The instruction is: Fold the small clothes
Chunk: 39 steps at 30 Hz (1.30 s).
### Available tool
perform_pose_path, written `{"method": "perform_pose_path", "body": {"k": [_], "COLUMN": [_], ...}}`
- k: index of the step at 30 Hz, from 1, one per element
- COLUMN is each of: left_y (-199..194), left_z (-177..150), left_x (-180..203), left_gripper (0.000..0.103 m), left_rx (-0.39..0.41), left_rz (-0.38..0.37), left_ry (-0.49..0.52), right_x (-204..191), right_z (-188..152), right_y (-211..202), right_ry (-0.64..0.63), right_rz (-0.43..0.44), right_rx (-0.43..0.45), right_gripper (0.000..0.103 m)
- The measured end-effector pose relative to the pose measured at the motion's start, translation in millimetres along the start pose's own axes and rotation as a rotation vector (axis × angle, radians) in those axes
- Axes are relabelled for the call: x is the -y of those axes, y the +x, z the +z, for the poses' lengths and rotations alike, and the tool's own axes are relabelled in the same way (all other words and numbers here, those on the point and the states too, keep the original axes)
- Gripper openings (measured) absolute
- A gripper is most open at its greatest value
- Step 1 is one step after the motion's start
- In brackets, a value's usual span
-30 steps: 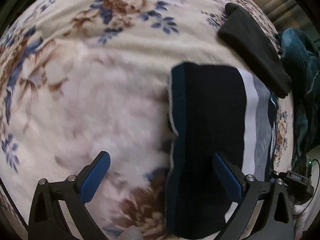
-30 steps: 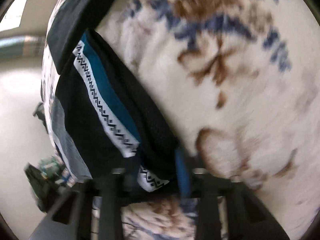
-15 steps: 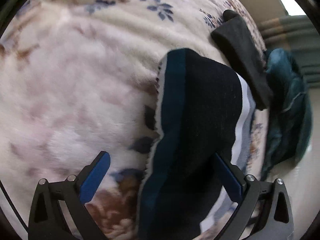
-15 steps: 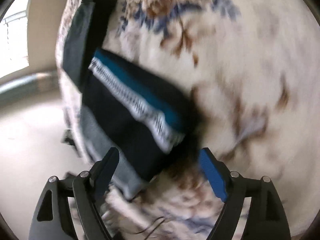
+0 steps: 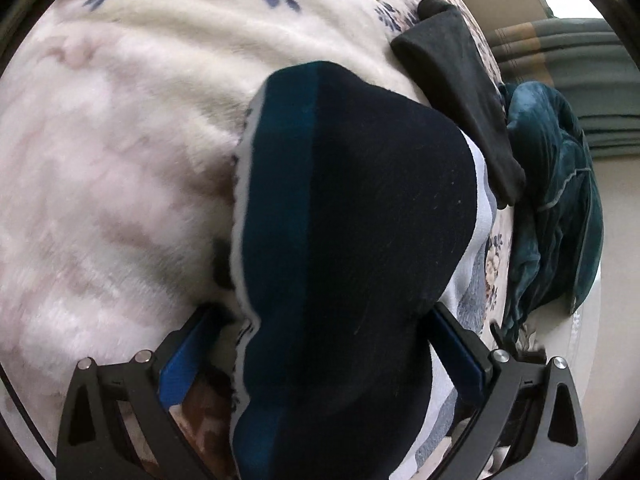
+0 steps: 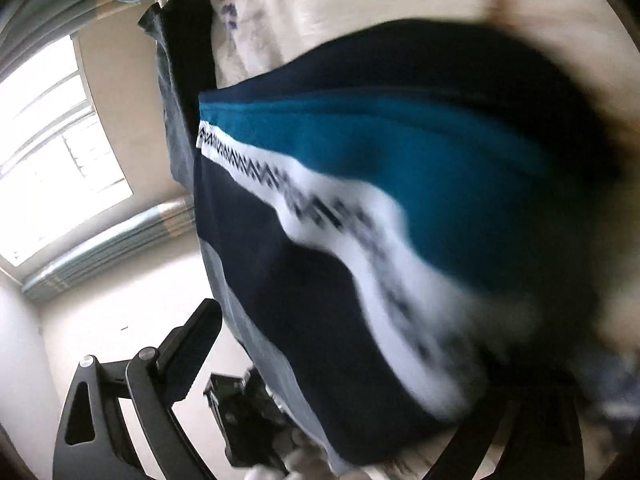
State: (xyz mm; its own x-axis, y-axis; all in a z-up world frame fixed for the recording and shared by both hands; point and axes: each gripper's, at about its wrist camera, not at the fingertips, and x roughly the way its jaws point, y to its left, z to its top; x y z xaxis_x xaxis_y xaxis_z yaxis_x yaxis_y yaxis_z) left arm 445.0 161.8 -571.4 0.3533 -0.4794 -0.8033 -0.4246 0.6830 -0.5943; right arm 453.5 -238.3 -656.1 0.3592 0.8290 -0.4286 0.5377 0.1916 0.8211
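1. The folded navy garment (image 5: 360, 248), with a teal band and a white zigzag-patterned strip, lay on the floral plush blanket (image 5: 120, 160) near the blanket's right edge, as the left wrist view showed it.
2. A separate dark grey folded piece (image 5: 460, 92) lay just beyond it, closer to the far right corner of the blanket, and a teal fleece item (image 5: 560, 200) hung off that same edge.
3. The left gripper (image 5: 320, 352) was spread wide, its blue pads on either side of the garment's near end; I could not tell whether either pad touched the cloth, and nothing looked pinched.
4. The right gripper (image 6: 352, 380) was opening, its jaws wide; the garment sat between them in a badly blurred view, but the pads did not appear to press on it.
5. Judged from this, the fold looked close to finished, with the piece lying free.
6. Risk: the garment sat near the blanket's right edge, so a nudge from either gripper could push it over the side.
7. Risk: a pad could snag the top layer and drag the fold open as a gripper drew back.
8. Risk: the plush pile was soft and uneven, so the upper layers might slump or slide apart.
9. Risk: closing the left jaws now would bunch the near end of the garment.
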Motion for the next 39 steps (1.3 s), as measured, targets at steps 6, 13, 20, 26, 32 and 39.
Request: {"method": "perform_pose_path", "body": {"k": [6, 13, 20, 26, 32, 39], "left_y": [4.1, -4.0, -30.4, -45.1, -38.7, 6.8], "left_z": [5.6, 3.7, 6.4, 38.0, 102.6, 204.6], "left_x": [8.4, 43.6, 74.4, 129.1, 203.0, 271.4], "left_gripper": [0.103, 0.040, 0.034, 0.034, 0.034, 0.034], "left_rx": [-0.014, 0.094, 0.142, 0.152, 0.130, 0.073], "left_rz": [-0.030, -0.035, -0.076, -0.142, -0.210, -0.218], "left_ry": [0.039, 0.150, 0.203, 0.284, 0.385, 0.522], "right_x": [-19.2, -34.0, -65.7, -107.0, -184.1, -253.6], "right_z": [-5.5, -18.3, -33.9, -31.5, -8.6, 64.7], "right_y": [22.3, 31.7, 13.4, -33.2, -63.9, -50.1], "right_ry": [-0.029, -0.084, -0.170, -0.241, -0.335, -0.349], "right_rz": [-0.016, -0.086, -0.069, -0.021, 0.015, 0.079], "right_rx": [0.031, 0.047, 0.095, 0.151, 0.261, 0.386], "right_gripper": [0.091, 0.034, 0.026, 0.026, 0.025, 0.025]}}
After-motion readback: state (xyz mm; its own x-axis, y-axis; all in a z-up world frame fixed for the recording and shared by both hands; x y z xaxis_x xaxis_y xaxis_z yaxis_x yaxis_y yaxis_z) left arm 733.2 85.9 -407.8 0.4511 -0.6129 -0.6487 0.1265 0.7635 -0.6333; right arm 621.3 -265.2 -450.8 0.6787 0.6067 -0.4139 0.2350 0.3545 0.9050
